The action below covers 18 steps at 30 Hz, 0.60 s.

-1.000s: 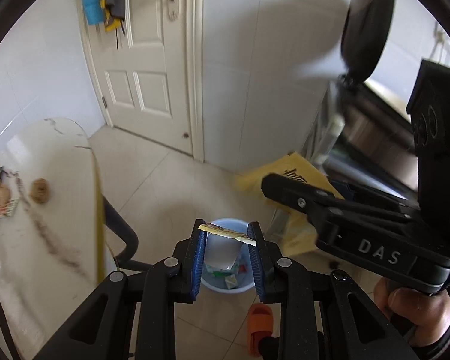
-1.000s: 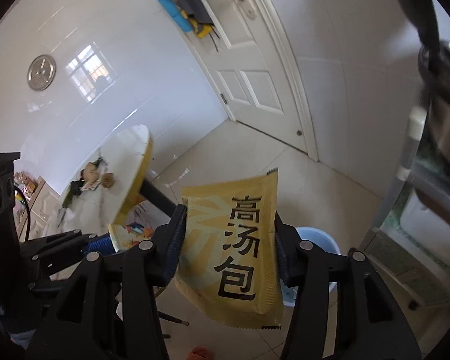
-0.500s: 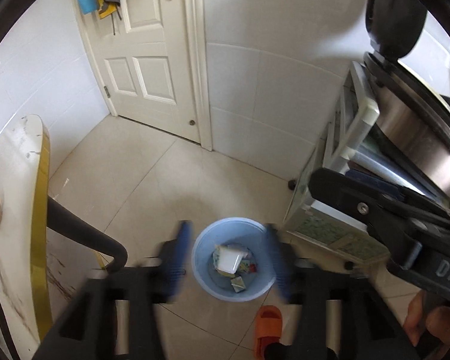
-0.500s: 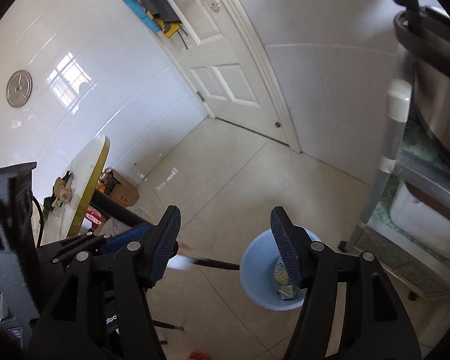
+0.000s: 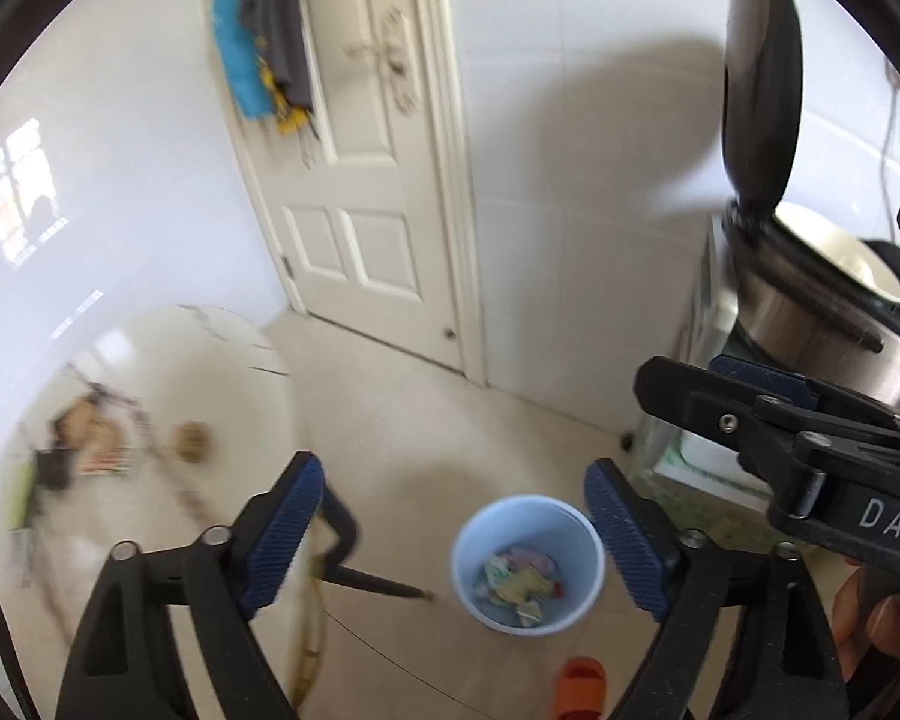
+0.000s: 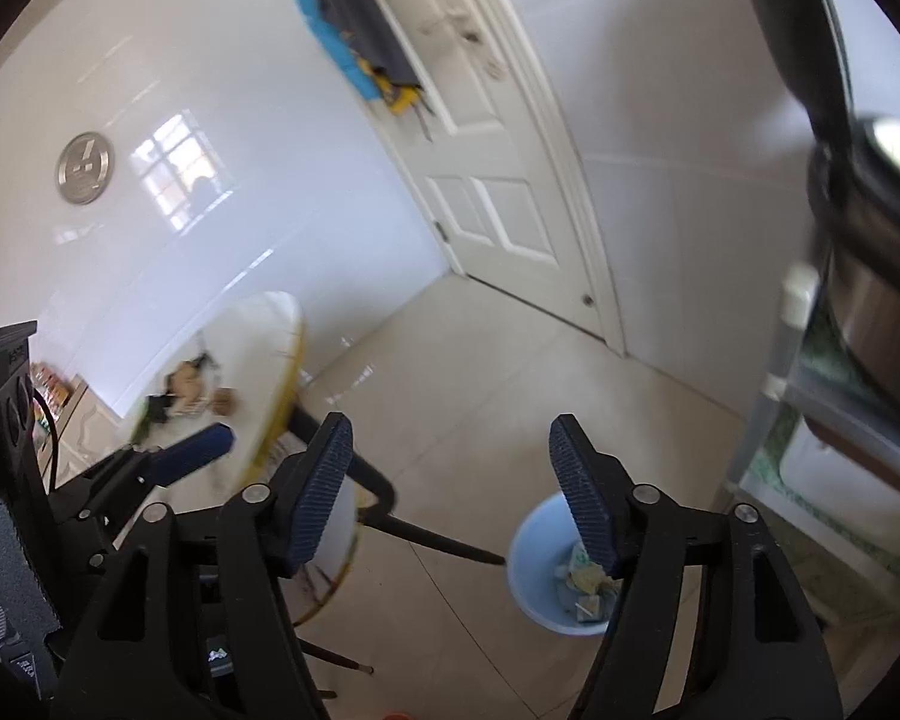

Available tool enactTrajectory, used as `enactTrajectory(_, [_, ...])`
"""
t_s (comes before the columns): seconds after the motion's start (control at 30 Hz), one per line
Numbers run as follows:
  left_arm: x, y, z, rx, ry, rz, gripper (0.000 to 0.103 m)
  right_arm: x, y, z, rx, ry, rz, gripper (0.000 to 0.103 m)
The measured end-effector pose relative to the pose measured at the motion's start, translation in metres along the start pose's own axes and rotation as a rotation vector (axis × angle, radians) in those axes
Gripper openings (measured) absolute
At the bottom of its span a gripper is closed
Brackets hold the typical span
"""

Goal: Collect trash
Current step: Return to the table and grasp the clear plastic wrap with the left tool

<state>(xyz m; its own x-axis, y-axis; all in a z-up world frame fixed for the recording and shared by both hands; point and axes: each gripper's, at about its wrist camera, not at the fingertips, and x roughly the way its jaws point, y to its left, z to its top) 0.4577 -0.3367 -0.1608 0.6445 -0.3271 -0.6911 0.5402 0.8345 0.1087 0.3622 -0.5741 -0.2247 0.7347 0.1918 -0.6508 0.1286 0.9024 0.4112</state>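
A light blue bin stands on the tiled floor with several wrappers inside, a yellow one among them. It also shows in the right wrist view, partly behind a finger. My left gripper is open and empty above the floor, the bin between its blue pads. My right gripper is open and empty; it also shows at the right of the left wrist view. More trash lies on the white round table, blurred.
The table's dark legs reach toward the bin. A white door is at the back. A metal rack with an open-lidded cooker stands at the right. An orange slipper lies near the bin.
One second ago my left gripper held a wrapper and my right held a yellow sachet. Both opened and the items dropped into the bin. Both views have since tilted up toward the table.
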Motion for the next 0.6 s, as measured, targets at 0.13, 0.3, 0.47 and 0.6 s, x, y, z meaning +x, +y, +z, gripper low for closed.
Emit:
enactTrajectory(0.13, [-0.039,0.031,-0.020,-0.036,-0.048,0.072,0.094,-0.018,0.042,0.000,-0.063,-0.029,0.024,0.072])
enactTrajectory(0.3, [-0.072,0.069,-0.052,-0.109,-0.054,0.145,0.095,-0.022,0.097,-0.007,-0.135,-0.030,0.057,0.075])
enactTrajectory(0.47, [-0.083,0.102,-0.078,-0.175,-0.030,0.215,0.095,-0.011,0.143,-0.016,-0.213,-0.011,0.069,0.077])
enactTrajectory(0.6, [-0.082,0.122,-0.087,-0.202,0.000,0.226,0.095,0.005,0.170,-0.024,-0.257,0.013,0.071,0.079])
